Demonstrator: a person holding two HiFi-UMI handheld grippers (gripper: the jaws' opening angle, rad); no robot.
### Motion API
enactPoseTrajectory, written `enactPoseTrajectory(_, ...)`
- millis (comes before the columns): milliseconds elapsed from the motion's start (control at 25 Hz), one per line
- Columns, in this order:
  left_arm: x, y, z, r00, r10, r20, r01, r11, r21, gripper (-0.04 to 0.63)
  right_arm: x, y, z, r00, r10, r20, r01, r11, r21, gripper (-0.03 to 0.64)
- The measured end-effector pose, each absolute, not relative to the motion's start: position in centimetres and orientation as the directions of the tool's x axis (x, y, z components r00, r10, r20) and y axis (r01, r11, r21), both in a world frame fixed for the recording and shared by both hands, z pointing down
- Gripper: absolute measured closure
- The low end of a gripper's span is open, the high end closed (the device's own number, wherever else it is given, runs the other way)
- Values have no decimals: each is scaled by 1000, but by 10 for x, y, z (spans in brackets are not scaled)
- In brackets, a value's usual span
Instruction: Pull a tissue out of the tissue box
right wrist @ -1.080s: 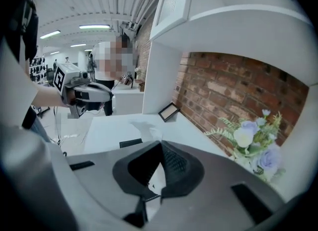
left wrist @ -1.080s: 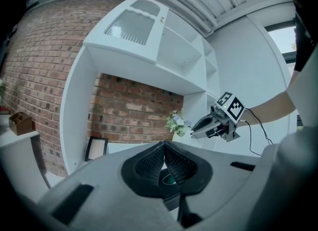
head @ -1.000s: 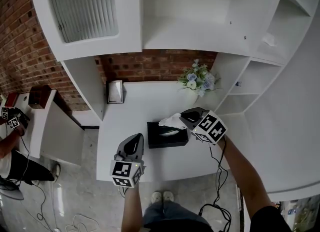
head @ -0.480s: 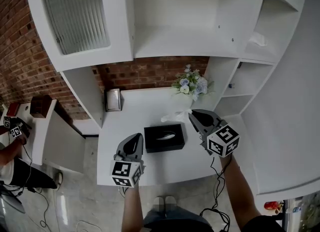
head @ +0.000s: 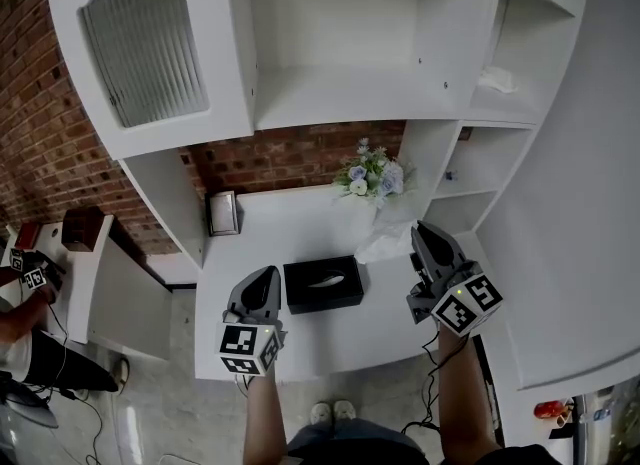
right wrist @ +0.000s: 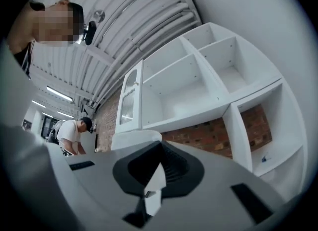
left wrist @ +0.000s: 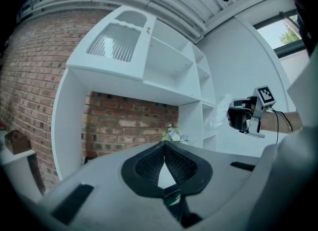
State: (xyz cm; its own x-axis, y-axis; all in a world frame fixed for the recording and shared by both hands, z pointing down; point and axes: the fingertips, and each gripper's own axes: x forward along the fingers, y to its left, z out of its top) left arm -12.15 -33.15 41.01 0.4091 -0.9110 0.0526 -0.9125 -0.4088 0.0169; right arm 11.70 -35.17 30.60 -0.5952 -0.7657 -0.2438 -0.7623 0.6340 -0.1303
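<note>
Shelving [head: 350, 83] in white rises behind the black tissue box [head: 322, 295], which sits on a white desk [head: 290, 228] as a person works a pair of handheld tongs over it. A second earlier the tissue [head: 385, 243] stood bunched in the slot on top of the tissue box, with the right tongs [head: 420, 227] low against it. Now that sheet hangs free in the air, up and to the right of the tissue box and no longer touching it. The right tongs are pressed together on one corner of the tissue, a white fold showing between the pads in the right gripper view. The tissue box itself looks to have kept its place on the desk through the pull.

The left tongs [head: 266, 273] hover just beside the left end of the tissue box, tips closed on nothing. Whether they touch the tissue box cannot be told from the head view. A pale sliver of the next sheet [head: 326, 280] lies in the slot on top of the tissue box.

With the tissue clear of the tissue box, the pull the task asks for appears to be done; what may remain is only to carry the sheet away or set it down.
</note>
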Motion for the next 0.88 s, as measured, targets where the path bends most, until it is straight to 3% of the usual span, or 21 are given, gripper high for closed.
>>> enactPoseTrajectory(440, -117, -328, 385, 403, -915, -5, -915, -403, -10, 588, 148, -335, 299, -472, -809, -350, -807, 556, -197, 617)
enactPoseTrajectory(880, -118, -326, 379, 395, -919, -14, -918, -395, -26, 588, 166, -329, 347, -422, -869, -257, -849, 479, -224, 617)
